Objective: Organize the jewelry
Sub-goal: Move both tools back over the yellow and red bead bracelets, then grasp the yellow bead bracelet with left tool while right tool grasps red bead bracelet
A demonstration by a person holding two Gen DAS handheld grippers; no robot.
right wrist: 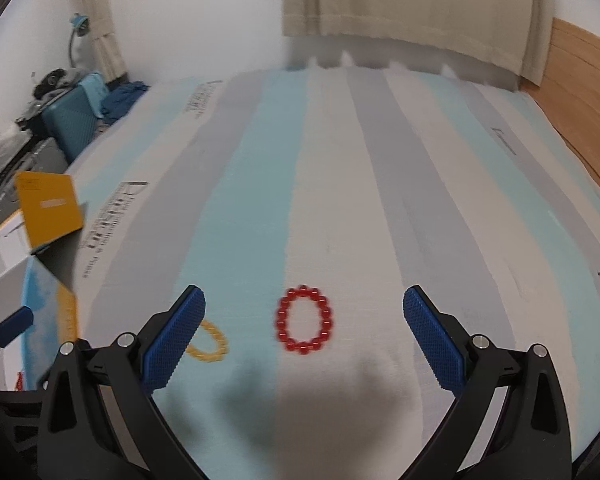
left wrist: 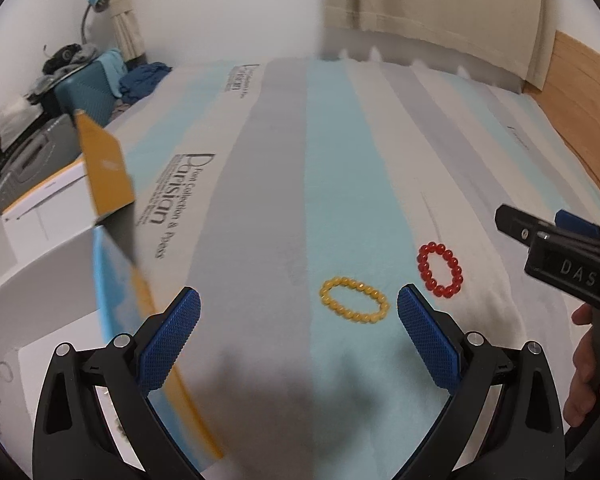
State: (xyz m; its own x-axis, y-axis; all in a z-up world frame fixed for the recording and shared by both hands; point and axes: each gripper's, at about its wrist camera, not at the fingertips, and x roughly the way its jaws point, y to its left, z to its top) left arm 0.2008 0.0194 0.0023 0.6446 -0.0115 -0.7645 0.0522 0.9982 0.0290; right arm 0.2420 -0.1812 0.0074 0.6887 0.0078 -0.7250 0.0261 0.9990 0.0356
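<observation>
A yellow bead bracelet [left wrist: 354, 299] and a red bead bracelet [left wrist: 440, 270] lie flat on the striped bed cover. My left gripper [left wrist: 299, 304] is open and empty, the yellow bracelet lying just ahead between its fingertips, nearer the right one. My right gripper [right wrist: 304, 304] is open and empty above the cover, the red bracelet [right wrist: 305, 319] centred between its fingertips. The yellow bracelet [right wrist: 211, 342] is partly hidden behind its left finger [right wrist: 176, 344]. The right gripper's body also shows in the left wrist view [left wrist: 560, 256], right of the red bracelet.
An open box with an orange lid [left wrist: 104, 168] and white walls [left wrist: 36, 276] stands at the left edge of the bed [right wrist: 340, 184]. A teal suitcase [right wrist: 74, 122] and clutter lie beyond. A wooden headboard [right wrist: 580, 92] runs along the right; curtains hang behind.
</observation>
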